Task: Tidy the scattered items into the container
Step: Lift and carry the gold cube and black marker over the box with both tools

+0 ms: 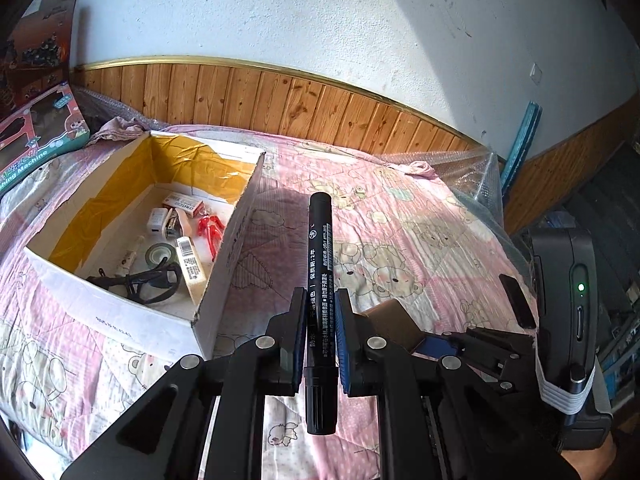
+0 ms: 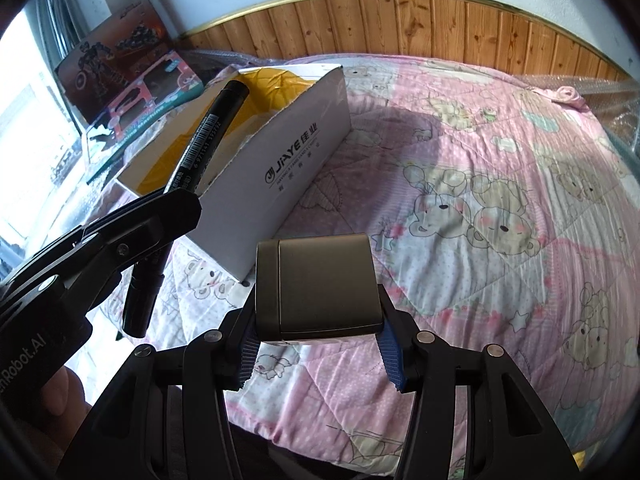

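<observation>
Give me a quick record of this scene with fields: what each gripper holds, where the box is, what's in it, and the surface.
left gripper: shut on black marker, held lengthwise between the fingers
right gripper: shut on grey case
box: open white carton on the bed, left of both grippers
box contents: red clip, tape roll, black cable, small packets
surface: pink bear-print quilt
</observation>
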{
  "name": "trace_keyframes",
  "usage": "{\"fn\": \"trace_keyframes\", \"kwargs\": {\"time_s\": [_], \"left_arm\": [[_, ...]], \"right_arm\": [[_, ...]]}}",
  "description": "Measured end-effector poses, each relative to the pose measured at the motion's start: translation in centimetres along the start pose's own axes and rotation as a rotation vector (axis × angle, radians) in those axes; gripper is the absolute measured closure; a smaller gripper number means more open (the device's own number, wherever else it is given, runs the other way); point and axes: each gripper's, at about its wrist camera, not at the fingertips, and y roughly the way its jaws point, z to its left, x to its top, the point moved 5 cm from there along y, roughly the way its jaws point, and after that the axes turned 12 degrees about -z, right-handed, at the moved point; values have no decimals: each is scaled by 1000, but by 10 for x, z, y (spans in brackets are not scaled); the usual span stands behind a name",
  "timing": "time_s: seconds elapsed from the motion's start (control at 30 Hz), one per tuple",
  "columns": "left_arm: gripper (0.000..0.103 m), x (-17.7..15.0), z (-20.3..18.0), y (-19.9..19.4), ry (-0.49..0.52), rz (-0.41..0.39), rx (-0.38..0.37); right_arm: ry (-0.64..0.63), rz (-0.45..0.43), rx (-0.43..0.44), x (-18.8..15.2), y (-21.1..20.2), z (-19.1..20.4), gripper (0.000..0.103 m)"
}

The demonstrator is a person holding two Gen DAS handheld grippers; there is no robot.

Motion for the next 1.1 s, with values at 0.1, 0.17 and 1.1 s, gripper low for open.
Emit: {"fn": "trace_keyframes", "kwargs": {"time_s": [0.1,0.17,1.1], "left_arm": [[89,8,8,-5,-24,0,7],[89,12,16,-8,-44,-1,15],[89,70,90,-8,15,5,213]], "right_arm": [[-13,-4,20,4,1,8,49],[-21,-4,38,6,2,14,49],[-202,-50,173,86,10,75,49]]}}
